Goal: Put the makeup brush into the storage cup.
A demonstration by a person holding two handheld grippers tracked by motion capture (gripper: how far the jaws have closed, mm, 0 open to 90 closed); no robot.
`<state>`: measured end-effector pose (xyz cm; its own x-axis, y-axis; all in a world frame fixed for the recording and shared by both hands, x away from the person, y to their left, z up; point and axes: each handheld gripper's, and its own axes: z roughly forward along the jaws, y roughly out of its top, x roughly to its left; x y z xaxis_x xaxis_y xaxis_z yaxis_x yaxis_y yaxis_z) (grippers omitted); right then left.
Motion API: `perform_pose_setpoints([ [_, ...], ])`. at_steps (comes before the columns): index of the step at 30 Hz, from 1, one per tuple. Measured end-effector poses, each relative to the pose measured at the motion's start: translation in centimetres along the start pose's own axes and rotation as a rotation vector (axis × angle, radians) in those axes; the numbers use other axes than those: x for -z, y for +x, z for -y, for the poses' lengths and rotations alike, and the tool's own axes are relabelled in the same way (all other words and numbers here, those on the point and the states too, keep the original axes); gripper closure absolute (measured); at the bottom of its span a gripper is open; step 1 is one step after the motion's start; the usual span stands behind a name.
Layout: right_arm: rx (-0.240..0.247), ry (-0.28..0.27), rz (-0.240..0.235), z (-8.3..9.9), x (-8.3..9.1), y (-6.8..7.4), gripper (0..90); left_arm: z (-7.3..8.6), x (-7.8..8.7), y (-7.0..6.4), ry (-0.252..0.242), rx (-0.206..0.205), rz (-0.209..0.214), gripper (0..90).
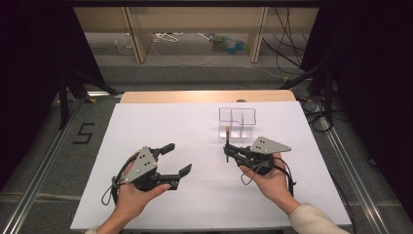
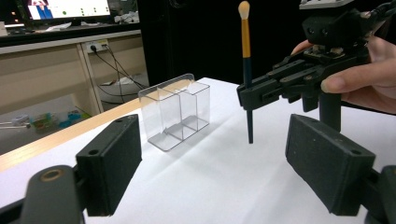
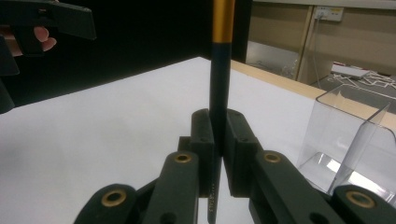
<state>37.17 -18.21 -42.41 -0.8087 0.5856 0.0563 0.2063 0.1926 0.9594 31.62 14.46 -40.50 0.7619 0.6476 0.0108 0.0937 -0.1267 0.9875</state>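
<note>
Between the closed jaws of the right gripper [image 1: 228,151], right of centre on the white table [image 1: 160,122], a makeup brush [image 2: 246,70] is clamped at its lower handle, its bottom end hanging a little above the tabletop. It has a dark slim handle, a gold band higher up and a pale rounded tuft at the top. Its long axis stands close to upright, tuft up and handle end down. Just beyond it, toward the far side, sits a clear plastic organizer [image 1: 237,122] with upright dividers, apart from the brush. Well to the left, nearer the table's front edge, the left gripper [image 1: 176,159] is held with its jaws spread wide, gripping nothing.
</note>
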Motion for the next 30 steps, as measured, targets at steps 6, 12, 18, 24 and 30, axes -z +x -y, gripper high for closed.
perform_pose_setpoints([
  [6, -0.001, 0.009, 0.01, -0.3, 0.3, -0.4, 84.0, 0.3, 1.0, 0.7, -0.016, -0.015, -0.026, 17.4],
  [12, -0.005, -0.012, 0.023, -0.5, 0.5, -0.8, 84.0, 0.8, 1.7, 1.1, -0.02, -0.015, -0.049, 17.0],
  [18, -0.009, -0.017, 0.041, -0.7, 0.8, -1.3, 84.0, 1.1, 2.0, 1.2, -0.023, -0.009, -0.051, 16.7],
  [24, -0.01, -0.024, 0.062, -1.0, 1.1, -2.0, 84.0, 1.3, 2.3, 1.3, -0.025, -0.005, -0.058, 16.5],
  [30, -0.009, -0.032, 0.08, -1.2, 1.2, -2.6, 84.0, 1.6, 2.8, 1.6, -0.02, -0.003, -0.067, 16.5],
])
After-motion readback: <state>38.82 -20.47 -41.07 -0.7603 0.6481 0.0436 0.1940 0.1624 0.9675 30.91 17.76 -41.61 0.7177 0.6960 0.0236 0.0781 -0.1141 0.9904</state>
